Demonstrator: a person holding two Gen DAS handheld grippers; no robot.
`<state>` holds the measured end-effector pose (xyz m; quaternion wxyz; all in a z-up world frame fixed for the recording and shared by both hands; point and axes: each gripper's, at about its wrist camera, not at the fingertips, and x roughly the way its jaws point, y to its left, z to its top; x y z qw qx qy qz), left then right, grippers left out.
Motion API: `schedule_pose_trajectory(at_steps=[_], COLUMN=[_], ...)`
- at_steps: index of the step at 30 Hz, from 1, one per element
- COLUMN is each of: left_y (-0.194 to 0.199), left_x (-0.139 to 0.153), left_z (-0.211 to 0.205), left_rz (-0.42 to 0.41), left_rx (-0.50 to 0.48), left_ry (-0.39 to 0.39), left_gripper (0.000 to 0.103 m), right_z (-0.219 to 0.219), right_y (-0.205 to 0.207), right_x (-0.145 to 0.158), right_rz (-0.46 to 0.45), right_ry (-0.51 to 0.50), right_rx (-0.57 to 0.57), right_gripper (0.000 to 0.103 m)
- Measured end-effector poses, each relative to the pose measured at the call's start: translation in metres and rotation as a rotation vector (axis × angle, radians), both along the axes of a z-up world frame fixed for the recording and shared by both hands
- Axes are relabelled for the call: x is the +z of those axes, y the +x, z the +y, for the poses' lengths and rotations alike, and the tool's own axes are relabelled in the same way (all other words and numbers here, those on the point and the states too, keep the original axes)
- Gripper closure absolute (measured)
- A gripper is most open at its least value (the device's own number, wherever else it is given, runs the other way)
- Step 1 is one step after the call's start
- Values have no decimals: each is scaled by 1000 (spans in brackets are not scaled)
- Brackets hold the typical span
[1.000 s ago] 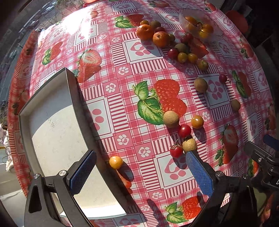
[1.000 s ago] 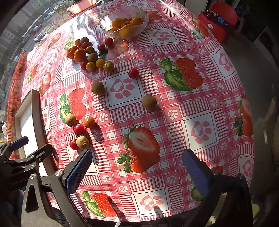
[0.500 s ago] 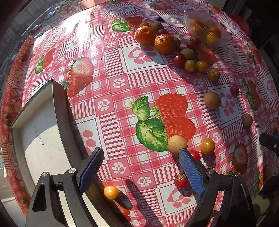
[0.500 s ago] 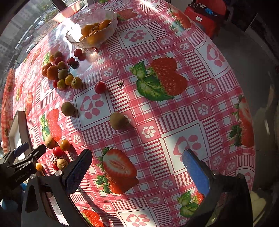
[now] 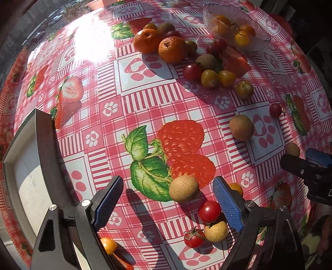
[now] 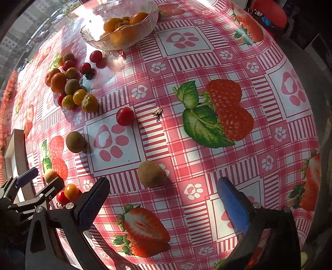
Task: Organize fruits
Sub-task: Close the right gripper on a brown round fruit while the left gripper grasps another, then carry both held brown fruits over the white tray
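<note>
My left gripper [image 5: 168, 199] is open and empty, low over the strawberry-print tablecloth. A tan longan [image 5: 183, 188] lies between its fingers, nearer the right one, with a red cherry tomato [image 5: 209, 211] just behind. My right gripper [image 6: 164, 199] is open and empty. A brown longan [image 6: 151, 174] lies just ahead of it, between the fingers. A glass bowl [image 6: 145, 18] with orange fruits stands at the far side. A cluster of mandarins [image 5: 172, 49], tomatoes and longans lies near it.
A grey tray [image 5: 44, 149] with a white bottom sits at the table's left edge. A yellow tomato [image 5: 108, 245] lies beside it. Loose longans [image 5: 241, 127] and a red tomato [image 6: 125, 116] are scattered mid-table. A small stalk scrap [image 6: 158, 113] lies near them. A red stool [image 6: 269, 16] stands beyond the table.
Both grippers have moved forward and lower over the table. The tan longan now lies between my left fingers; the brown longan now lies just ahead of my right fingers.
</note>
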<state>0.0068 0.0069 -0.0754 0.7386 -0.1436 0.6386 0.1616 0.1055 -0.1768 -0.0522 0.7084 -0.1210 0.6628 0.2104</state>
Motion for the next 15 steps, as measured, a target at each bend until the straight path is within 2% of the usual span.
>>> schedule_pose_trajectory(at_steps=[2, 6, 7, 9, 10, 11, 12, 13, 15], left_y=[4, 6, 5, -2, -5, -4, -4, -2, 0], left_x=[-4, -5, -4, -2, 0, 0, 2, 2, 2], left_z=[1, 1, -1, -5, -7, -11, -14, -15, -15], left_rz=[8, 4, 2, -6, -11, -14, -17, -19, -23], left_rx=[9, 15, 13, 1, -6, -17, -28, -38, -42], left_ry=[-4, -5, -5, -4, -5, -3, -2, -6, -39], left_gripper=[23, 28, 30, 45, 50, 60, 71, 77, 81], right_z=[6, 19, 23, 32, 34, 36, 36, 31, 30], right_y=[1, -5, -7, -13, -15, -17, -19, -19, -16], right_x=[-6, -12, -12, -10, -10, -8, -6, -4, -2], right_rz=[4, -24, -36, -64, -75, -85, -92, -88, -64], right_ry=[-4, -29, -40, -70, -74, -72, -63, -60, -22], right_rx=[15, 49, 60, 81, 87, 93, 98, 101, 76], right_gripper=[6, 13, 19, 30, 39, 53, 62, 78, 77])
